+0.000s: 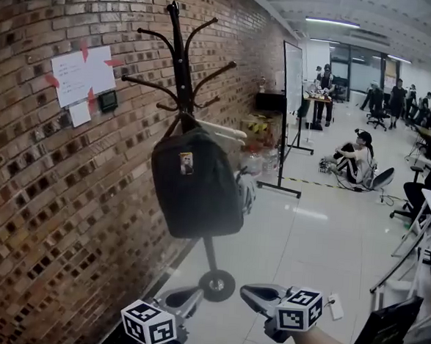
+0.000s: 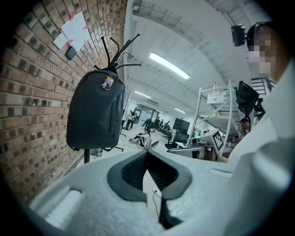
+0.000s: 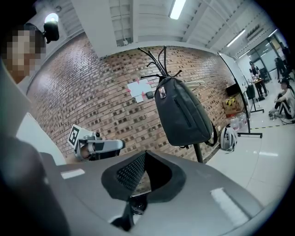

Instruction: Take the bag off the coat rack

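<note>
A dark grey backpack (image 1: pixel 196 181) hangs from the black coat rack (image 1: pixel 180 62) in front of the brick wall, with a small badge on its upper front. Both grippers are low in the head view, below the bag and apart from it. My left gripper (image 1: pixel 192 295) is shut with nothing in it, and its view shows the bag (image 2: pixel 94 115) ahead at upper left under the rack's hooks (image 2: pixel 117 53). My right gripper (image 1: pixel 248 292) is shut and empty as well, and in its view the bag (image 3: pixel 184 115) hangs ahead to the right.
The brick wall (image 1: pixel 37 192) runs along the left with papers (image 1: pixel 82 74) taped to it. The rack's round base (image 1: pixel 217 285) sits just ahead of the grippers. A whiteboard on a stand (image 1: pixel 292 77) is behind, a person sits on the floor (image 1: pixel 356 159), and office chairs stand at right.
</note>
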### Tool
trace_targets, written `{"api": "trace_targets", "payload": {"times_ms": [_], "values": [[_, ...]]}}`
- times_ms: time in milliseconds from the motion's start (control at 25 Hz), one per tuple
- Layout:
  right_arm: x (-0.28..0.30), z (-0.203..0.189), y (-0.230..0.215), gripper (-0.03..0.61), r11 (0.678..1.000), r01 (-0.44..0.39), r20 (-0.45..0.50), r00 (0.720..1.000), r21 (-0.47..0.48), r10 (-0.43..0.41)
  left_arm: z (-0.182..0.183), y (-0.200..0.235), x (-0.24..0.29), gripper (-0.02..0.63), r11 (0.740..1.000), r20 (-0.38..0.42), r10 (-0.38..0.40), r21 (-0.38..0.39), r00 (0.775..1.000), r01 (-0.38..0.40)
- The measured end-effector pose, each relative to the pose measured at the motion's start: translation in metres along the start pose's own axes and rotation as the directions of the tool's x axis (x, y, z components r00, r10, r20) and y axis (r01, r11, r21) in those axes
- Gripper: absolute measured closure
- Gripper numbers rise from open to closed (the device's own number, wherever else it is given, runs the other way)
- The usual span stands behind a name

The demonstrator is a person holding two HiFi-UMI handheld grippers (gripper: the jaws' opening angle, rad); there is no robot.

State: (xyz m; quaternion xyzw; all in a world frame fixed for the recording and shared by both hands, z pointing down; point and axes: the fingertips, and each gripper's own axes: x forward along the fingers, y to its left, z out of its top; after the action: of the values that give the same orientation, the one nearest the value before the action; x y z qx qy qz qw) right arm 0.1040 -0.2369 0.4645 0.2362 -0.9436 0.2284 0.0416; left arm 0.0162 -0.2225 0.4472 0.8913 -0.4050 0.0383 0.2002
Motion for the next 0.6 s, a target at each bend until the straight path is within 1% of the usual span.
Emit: {"api": "trace_targets", "payload": {"times_ms": [160,320,480,600], "values": [[0.014,0.008,-0.008,0.577,1.0,-0.006,0.007,1.0,-0.019,0.006,0.008,0.017,0.003,0.612,1.0,0.007,0.01,0.002,1.0,-0.01],[0.028,0.014,-0.018,0.577,0.999,0.003,0.007,1.0,-0.033,-0.003,0.017,0.029,0.014,0.612,1.0,0.009,-0.004,0.018,1.0,0.004],[0.048,0.033,-0.032,0.577,0.998,0.037,0.02,0.999,-0.055,-0.036,0.035,0.055,0.024,0.612,0.999,0.027,-0.032,0.024,0.999,0.031],[0.067,0.06,-0.047,0.577,0.989,0.091,0.03,0.996,-0.119,-0.088,0.053,0.084,0.037,0.612,0.998,0.042,-0.052,0.02,0.998,0.051]]}}
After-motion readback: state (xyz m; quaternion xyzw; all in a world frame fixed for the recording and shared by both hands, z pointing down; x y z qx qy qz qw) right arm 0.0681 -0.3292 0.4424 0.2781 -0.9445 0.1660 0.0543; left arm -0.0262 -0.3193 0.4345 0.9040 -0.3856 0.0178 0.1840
